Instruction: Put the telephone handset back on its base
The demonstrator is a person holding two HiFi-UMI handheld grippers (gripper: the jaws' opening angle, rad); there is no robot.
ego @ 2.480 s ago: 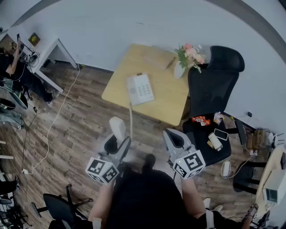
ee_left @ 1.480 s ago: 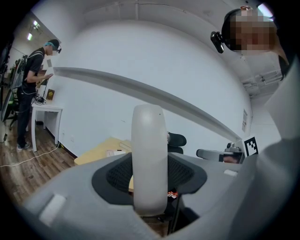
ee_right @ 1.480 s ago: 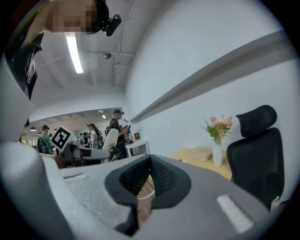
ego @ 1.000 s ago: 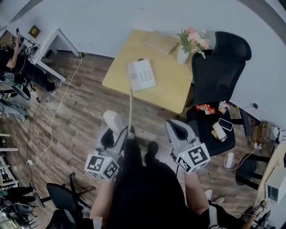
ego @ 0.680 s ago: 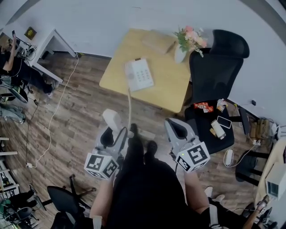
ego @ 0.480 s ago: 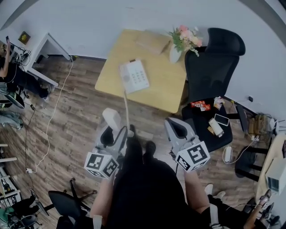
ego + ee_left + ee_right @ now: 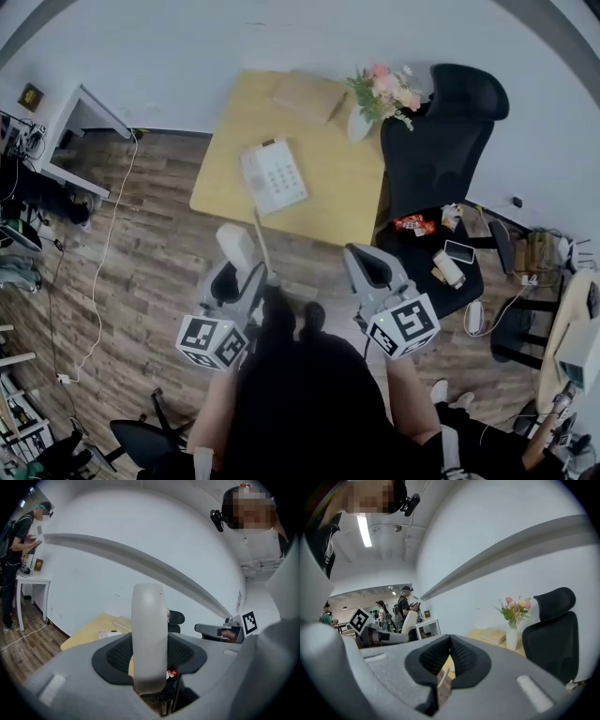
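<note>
Pinching the white handset (image 7: 149,634) between its jaws, my left gripper (image 7: 242,279) hangs over the wooden floor (image 7: 159,244), near the edge of the table (image 7: 342,178). A cord (image 7: 260,236) runs from the handset up to the phone base (image 7: 273,175), which lies on the tabletop. My right gripper (image 7: 367,270) has its jaws pressed together on nothing.

My left gripper (image 7: 246,277) and right gripper (image 7: 364,272) are pale grey shells with black ribbed pads (image 7: 117,654); each bears a white cube (image 7: 213,342) of black square markers. I wear a black top (image 7: 309,398).
</note>
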